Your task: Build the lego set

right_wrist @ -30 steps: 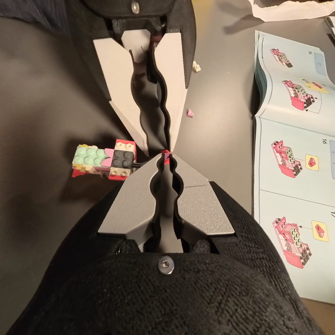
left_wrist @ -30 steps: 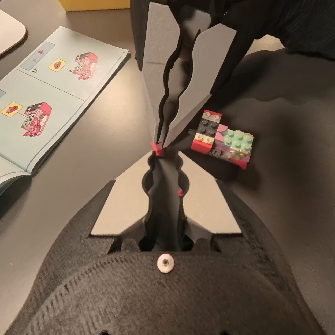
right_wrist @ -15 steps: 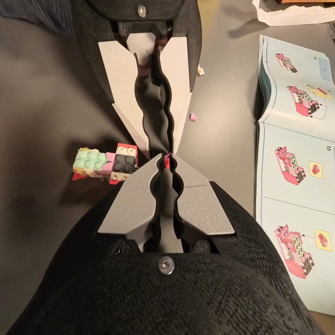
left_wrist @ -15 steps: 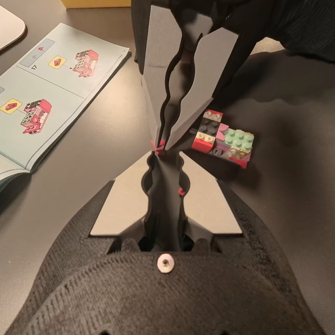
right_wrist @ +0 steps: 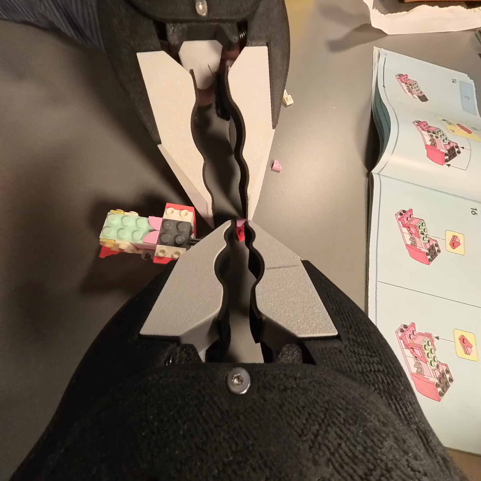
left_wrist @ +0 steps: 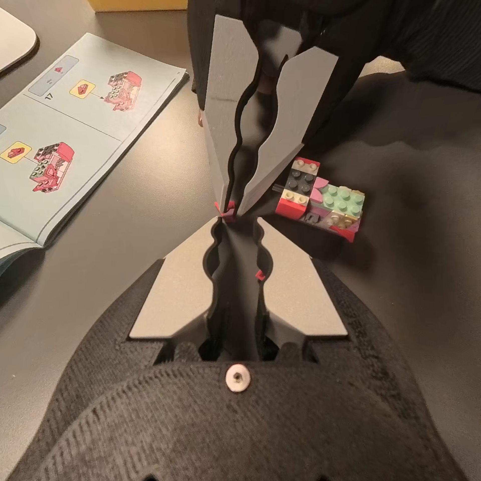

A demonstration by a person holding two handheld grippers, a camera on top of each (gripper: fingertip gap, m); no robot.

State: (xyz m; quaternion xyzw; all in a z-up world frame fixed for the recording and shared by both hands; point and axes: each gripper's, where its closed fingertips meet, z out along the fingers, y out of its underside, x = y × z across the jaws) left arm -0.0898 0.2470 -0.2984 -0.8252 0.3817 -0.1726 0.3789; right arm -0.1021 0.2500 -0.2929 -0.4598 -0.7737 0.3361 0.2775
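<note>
Right gripper [right_wrist: 240, 229]: I see its tips pinching a small red brick [right_wrist: 240, 232], both pads pressed on it, jaws nearly closed; the brick sits right at the tips, above the table
Left gripper [left_wrist: 238, 221]: its jaws stand apart with a clear gap between the tips; I see nothing clamped; its left tip touches, or all but touches, the red brick held by the other tool, I cannot tell which
How they meet: the two tools point at each other, tip to tip, over the table [left_wrist: 135, 234]
Red speck: a tiny red bit [left_wrist: 259, 274] shows on the inner edge of my left tool's right finger; I cannot tell what it is
Model [left_wrist: 322, 200]: a small build of red, black, cream, pink and mint bricks lies on the table just beside the tips, held by neither tool
Booklet [left_wrist: 86, 125]: open on the table, well off to the side
Loose bits: a pink piece [right_wrist: 276, 166] and a cream piece [right_wrist: 287, 99] lie on the table beyond the tips in the right view
</note>
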